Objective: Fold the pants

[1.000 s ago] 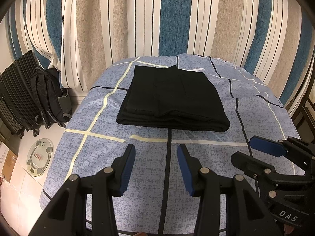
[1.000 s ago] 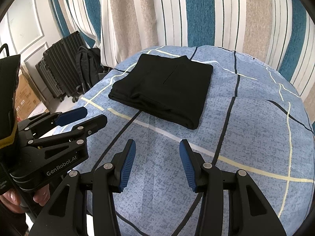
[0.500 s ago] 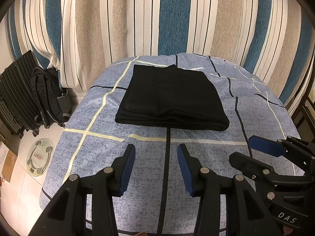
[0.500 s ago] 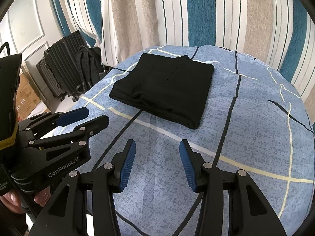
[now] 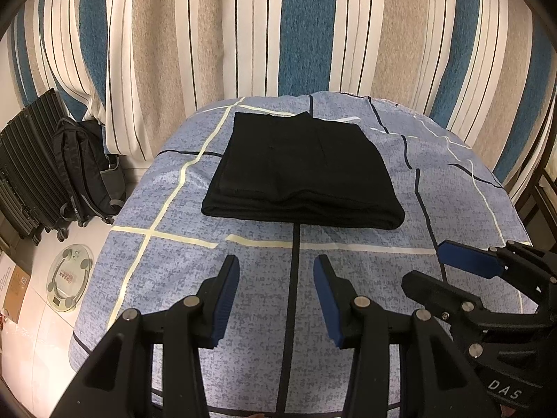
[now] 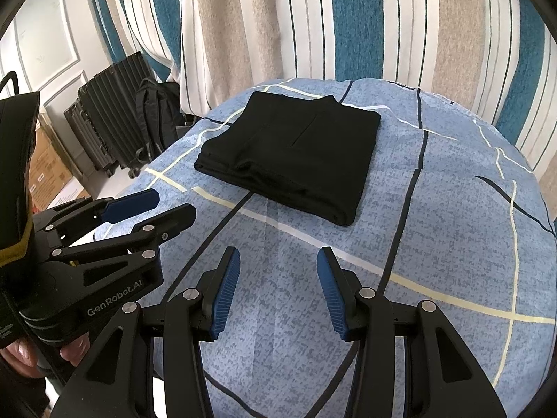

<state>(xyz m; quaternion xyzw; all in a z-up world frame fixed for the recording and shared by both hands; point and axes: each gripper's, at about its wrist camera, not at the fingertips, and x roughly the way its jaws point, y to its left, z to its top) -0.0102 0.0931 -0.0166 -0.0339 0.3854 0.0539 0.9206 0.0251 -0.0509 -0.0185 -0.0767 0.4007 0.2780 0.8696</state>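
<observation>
From the left wrist camera, we look down along our left gripper [image 5: 276, 278], its two black plastic fingers tipped with ribbed blue pads [image 5: 226, 296] standing spread with only bedsheet between them. Ahead, well apart from the fingertips, lie the black pants [image 5: 299, 170], folded into a flat, soft rectangle of several layers, its thick rounded edge facing us. They rest near the far middle of a rounded bed covered in a speckled blue sheet [image 5: 174, 244] crossed by pale yellow, white and dark lines. At the lower right our right gripper [image 5: 442, 275] reaches in, one blue pad above a black finger, nothing between them. Behind the bed hangs a heavy curtain [image 5: 278, 28] of teal, beige and white vertical stripes. On the floor at left stand a ribbed dark hard-shell suitcase [image 5: 24, 170], a black fabric backpack [image 5: 83, 170] and a round glass bathroom scale [image 5: 69, 278].

From the right wrist camera, our right gripper [image 6: 278, 271] likewise stands spread over bare sheet. The pants [image 6: 296, 149] sit ahead and slightly left, showing stacked layers at the near-left edge. Only this view shows the left gripper [image 6: 170, 205] from the side, our fingers [image 6: 73, 348] wrapped around its body, brown cardboard boxes [image 6: 45, 170] and a white panelled wall [image 6: 45, 41].
</observation>
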